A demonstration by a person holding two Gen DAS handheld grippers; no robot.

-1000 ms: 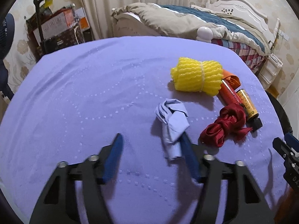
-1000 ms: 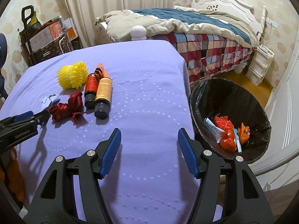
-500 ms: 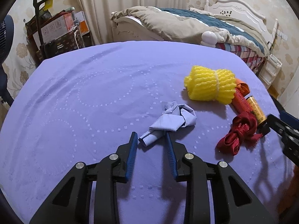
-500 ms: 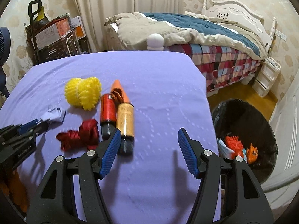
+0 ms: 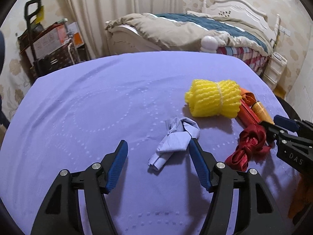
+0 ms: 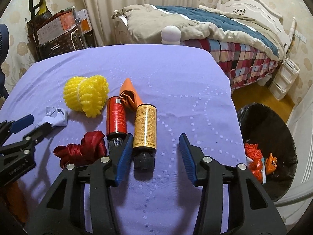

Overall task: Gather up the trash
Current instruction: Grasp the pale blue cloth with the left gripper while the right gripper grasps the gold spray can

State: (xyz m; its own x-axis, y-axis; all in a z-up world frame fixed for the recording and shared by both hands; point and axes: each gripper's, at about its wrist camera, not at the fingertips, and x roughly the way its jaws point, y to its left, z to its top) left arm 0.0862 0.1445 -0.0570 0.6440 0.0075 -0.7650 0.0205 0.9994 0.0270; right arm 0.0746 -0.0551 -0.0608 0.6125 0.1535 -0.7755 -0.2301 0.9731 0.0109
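A crumpled pale blue paper (image 5: pixel 176 139) lies on the purple cloth between the fingers of my left gripper (image 5: pixel 158 150), whose jaws are opening; the left pad stands well off the paper. In the right wrist view my right gripper (image 6: pixel 155 148) is closing around the black cap end of a yellow-labelled bottle (image 6: pixel 144 125); its left pad is beside the bottle and its right pad is apart from it. A red bottle (image 6: pixel 116 115), a red ribbon (image 6: pixel 86 148), an orange paper cone (image 6: pixel 129 94) and a yellow foam net bundle (image 6: pixel 86 96) lie close by.
The black bin (image 6: pixel 254 117) stands on the floor past the table's right edge, with orange trash inside. A bed (image 6: pixel 234 35) is behind the table. Boxes and a trolley (image 6: pixel 52 29) stand at the back left. My left gripper (image 6: pixel 29 125) shows at the left edge.
My left gripper narrowed around the blue paper, then spread wide again; the paper stays on the cloth. My right gripper moved left, over the bottles, and its jaws narrowed.
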